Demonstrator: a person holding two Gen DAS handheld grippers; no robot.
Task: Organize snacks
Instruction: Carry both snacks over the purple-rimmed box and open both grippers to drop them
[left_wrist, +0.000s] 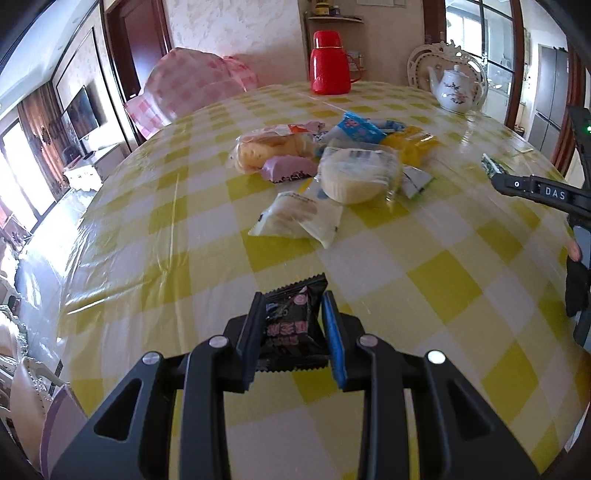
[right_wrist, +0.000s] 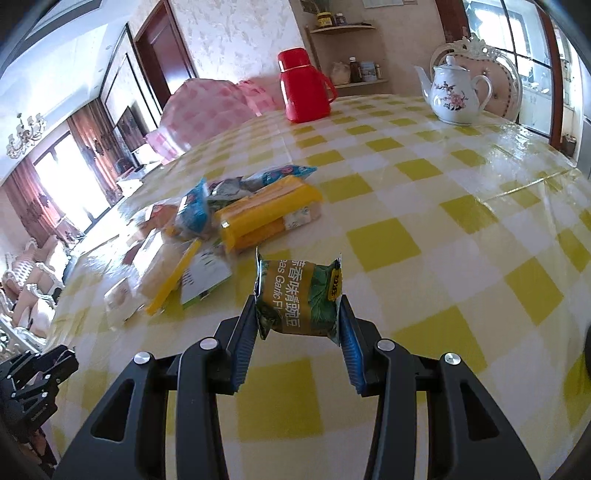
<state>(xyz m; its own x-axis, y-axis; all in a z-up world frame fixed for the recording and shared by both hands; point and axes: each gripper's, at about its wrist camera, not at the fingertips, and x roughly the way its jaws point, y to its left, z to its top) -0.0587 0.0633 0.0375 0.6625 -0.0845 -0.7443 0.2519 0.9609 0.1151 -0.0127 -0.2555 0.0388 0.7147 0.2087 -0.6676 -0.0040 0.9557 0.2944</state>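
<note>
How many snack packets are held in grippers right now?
2. The left gripper holds a black packet; the right gripper holds a green packet. The other snacks lie in the pile on the table.

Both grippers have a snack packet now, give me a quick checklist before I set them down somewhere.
1. Left gripper shut on the black snack packet: ok.
2. Right gripper shut on the green garlic pea packet: ok.
3. Both packets lifted off the yellow checked tablecloth: ok.
4. Bare cloth near each gripper for setting down: ok.
5. Snack pile apart from both held packets: ok.
6. A bin or tray for sorting in view: not ok, none visible.
</note>
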